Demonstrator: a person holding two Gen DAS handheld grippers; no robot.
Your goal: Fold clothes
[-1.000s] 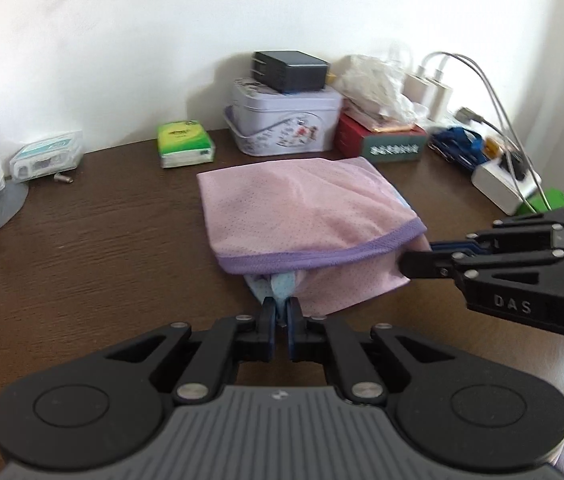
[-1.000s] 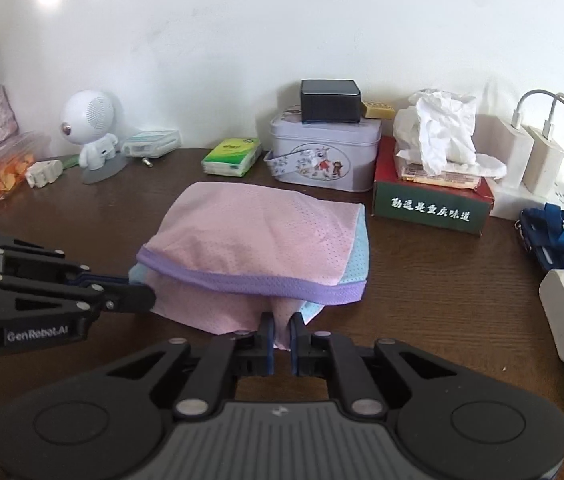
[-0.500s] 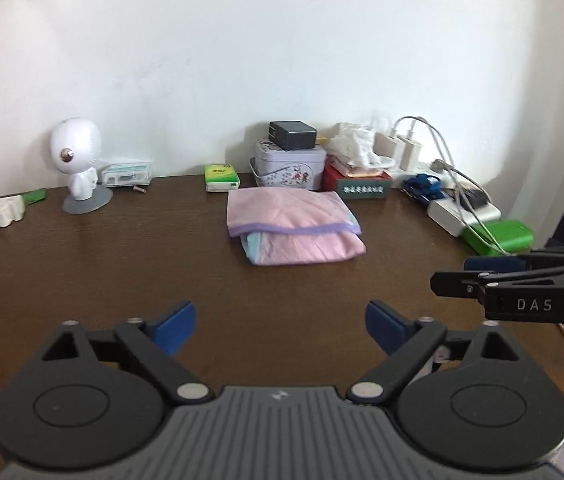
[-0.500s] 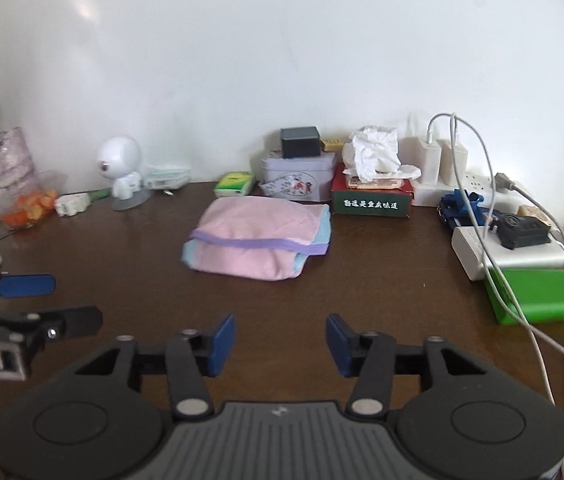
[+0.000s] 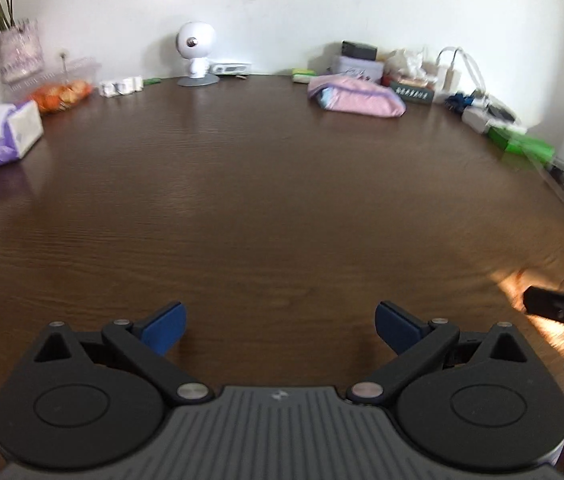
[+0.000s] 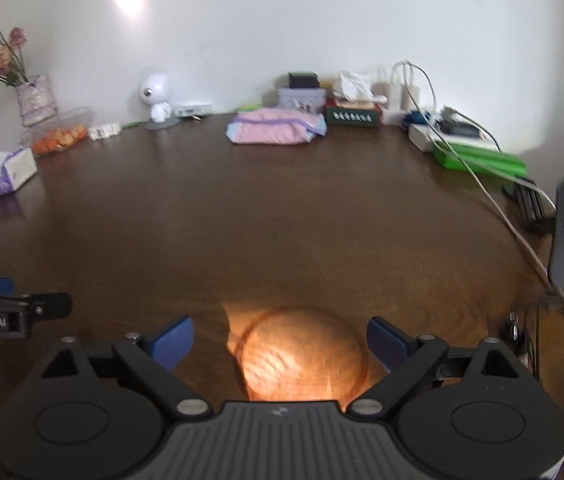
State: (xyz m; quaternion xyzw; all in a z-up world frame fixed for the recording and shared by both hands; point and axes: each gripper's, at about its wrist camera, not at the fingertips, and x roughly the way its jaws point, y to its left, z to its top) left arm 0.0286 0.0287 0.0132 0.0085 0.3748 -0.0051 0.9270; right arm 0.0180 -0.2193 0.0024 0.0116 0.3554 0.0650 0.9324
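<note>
A folded pink garment (image 5: pixel 355 98) with a purple hem and a light blue layer lies at the far side of the dark wooden table (image 5: pixel 266 208), seen again as the pink garment (image 6: pixel 278 130) in the right wrist view. Both grippers are far back from it, near the table's front. My left gripper (image 5: pixel 280 330) is open, nothing between its blue pads. My right gripper (image 6: pixel 280 342) has its jaws still opening, with only the table and a bright sun patch (image 6: pixel 301 356) between them. Each gripper shows at the edge of the other's view.
Along the back wall stand a white round-headed figure (image 6: pixel 156 98), a printed tin (image 6: pixel 301 98), a tissue box (image 6: pixel 351 114), chargers and a power strip (image 6: pixel 425 136). A green box (image 6: pixel 481 160) and cables lie at right. A flower vase (image 6: pixel 36 98) and purple tissue pack (image 6: pixel 4 172) stand at left.
Both grippers let go of the folded garment, opened wide and pulled far back from it toward the table's front; the garment stays at the far side.
</note>
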